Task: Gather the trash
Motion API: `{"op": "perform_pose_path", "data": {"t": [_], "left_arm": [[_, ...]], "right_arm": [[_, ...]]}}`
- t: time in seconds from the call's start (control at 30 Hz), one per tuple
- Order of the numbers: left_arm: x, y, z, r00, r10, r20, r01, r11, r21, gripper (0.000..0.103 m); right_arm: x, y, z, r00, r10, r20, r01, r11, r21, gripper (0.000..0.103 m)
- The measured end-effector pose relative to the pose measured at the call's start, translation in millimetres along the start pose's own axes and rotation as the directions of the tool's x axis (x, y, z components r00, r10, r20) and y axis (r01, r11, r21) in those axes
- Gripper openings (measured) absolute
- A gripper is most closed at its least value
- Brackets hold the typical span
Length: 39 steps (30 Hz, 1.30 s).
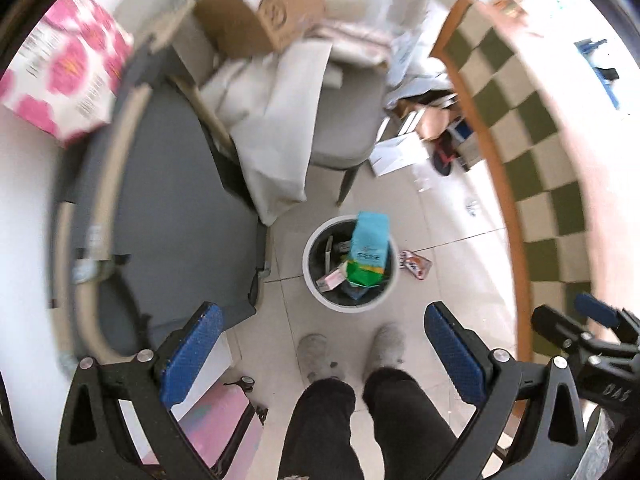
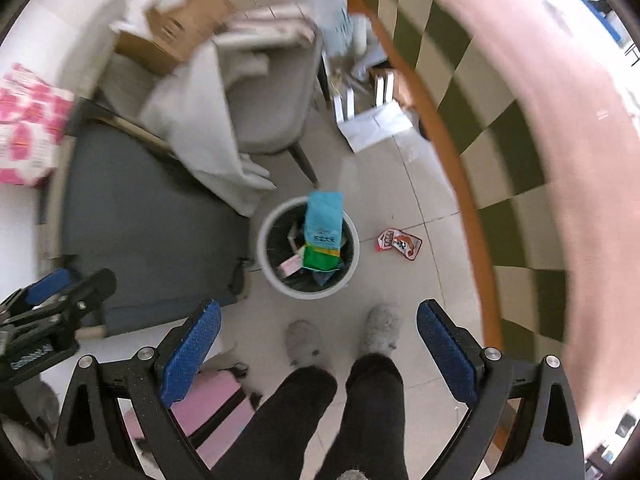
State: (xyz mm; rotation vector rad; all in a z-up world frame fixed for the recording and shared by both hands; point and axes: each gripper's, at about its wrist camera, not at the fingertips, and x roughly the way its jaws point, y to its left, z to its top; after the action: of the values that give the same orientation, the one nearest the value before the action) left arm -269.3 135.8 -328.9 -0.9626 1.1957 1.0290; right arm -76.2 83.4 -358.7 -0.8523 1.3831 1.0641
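A: What is nearest?

B: Two grippers pointing down at the floor. The left gripper (image 1: 324,354) and the right gripper (image 2: 318,346) both have their blue pads spread wide, with nothing between them. Below are the person's dark trouser legs and grey slippers (image 2: 380,330).

A: And the trash?

B: Just ahead of the feet stands a round white bin (image 2: 308,246), placed within easy reach, already holding a tall blue and green bag (image 2: 323,236) and a pink carton. One red snack wrapper (image 2: 399,243) lies on the tiles just beside the bin, likely still to be collected.

A: Farther on?

B: A grey chair (image 2: 276,120) draped with white cloth.
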Motion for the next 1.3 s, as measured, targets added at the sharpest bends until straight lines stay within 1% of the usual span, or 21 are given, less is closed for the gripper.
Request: {"op": "perform_pose_path", "data": {"t": [0.03, 0.07, 0.1, 0.13, 0.27, 0.33, 0.57, 0.63, 0.67, 0.73, 0.93, 1.07, 1.3], "left_arm": [[-21.9, -1.8, -3.5, 1.0, -0.007, 0.009, 0.007, 1.0, 0.008, 0.103], [-35.2, -2.9, -6.1, 1.0, -0.015, 0.014, 0.015, 1.0, 0.009, 0.103], [-45.4, -3.9, -7.4, 1.0, -0.026, 0.017, 0.026, 1.0, 0.005, 0.103], [-61.9, -4.2, -10.7, 0.999, -0.043, 0.022, 0.043, 0.999, -0.003, 0.103], [-114.9, -9.3, -23.9, 0.992, -0.119, 0.049, 0.121, 0.992, -0.044, 0.103], [-140.8, -12.1, -30.9, 0.985, -0.158, 0.071, 0.162, 0.986, -0.05, 0.103], [-202.9, -16.3, -47.4, 0.963, -0.225, 0.145, 0.234, 0.971, -0.043, 0.103], [-219.7, -18.0, -51.0, 0.958, -0.235, 0.166, 0.243, 0.969, -0.034, 0.103], [-224.0, -18.2, -52.3, 0.956, -0.238, 0.172, 0.246, 0.969, -0.029, 0.103], [-236.9, -18.8, -56.2, 0.951, -0.242, 0.193, 0.251, 0.968, -0.022, 0.103], [-256.2, -17.4, -61.4, 0.938, -0.265, 0.226, 0.277, 0.96, -0.025, 0.103], [-264.1, -18.4, -64.1, 0.933, -0.271, 0.236, 0.285, 0.958, -0.027, 0.103], [-272.2, -19.1, -68.3, 0.931, -0.272, 0.245, 0.29, 0.956, -0.039, 0.103]], "right_arm": [[-17.4, 0.2, -1.5, 1.0, 0.013, 0.008, -0.013, 1.0, -0.005, 0.1], [-43.8, -0.6, -3.6, 0.999, 0.026, 0.019, -0.025, 1.0, -0.011, 0.1], [-59.1, 0.6, -5.7, 0.999, 0.034, 0.025, -0.033, 0.999, -0.018, 0.1], [-79.6, 0.1, -7.8, 0.998, 0.049, 0.032, -0.048, 0.998, -0.027, 0.1], [-137.6, 2.9, -20.0, 0.995, 0.093, 0.038, -0.091, 0.994, -0.061, 0.1], [-163.3, 2.9, -23.9, 0.993, 0.107, 0.048, -0.103, 0.991, -0.079, 0.1], [-233.4, 13.2, -43.1, 0.984, 0.162, 0.08, -0.15, 0.979, -0.14, 0.1], [-247.9, 17.0, -47.0, 0.98, 0.18, 0.08, -0.165, 0.973, -0.162, 0.1], [-254.6, 19.6, -49.4, 0.979, 0.187, 0.083, -0.17, 0.97, -0.171, 0.103], [-265.5, 21.1, -52.8, 0.976, 0.2, 0.09, -0.182, 0.967, -0.177, 0.103], [-291.4, 25.9, -58.0, 0.968, 0.229, 0.105, -0.205, 0.958, -0.2, 0.103], [-299.5, 26.6, -57.5, 0.966, 0.239, 0.104, -0.213, 0.955, -0.208, 0.103], [-303.6, 28.1, -56.5, 0.966, 0.244, 0.089, -0.22, 0.95, -0.223, 0.103]]}}
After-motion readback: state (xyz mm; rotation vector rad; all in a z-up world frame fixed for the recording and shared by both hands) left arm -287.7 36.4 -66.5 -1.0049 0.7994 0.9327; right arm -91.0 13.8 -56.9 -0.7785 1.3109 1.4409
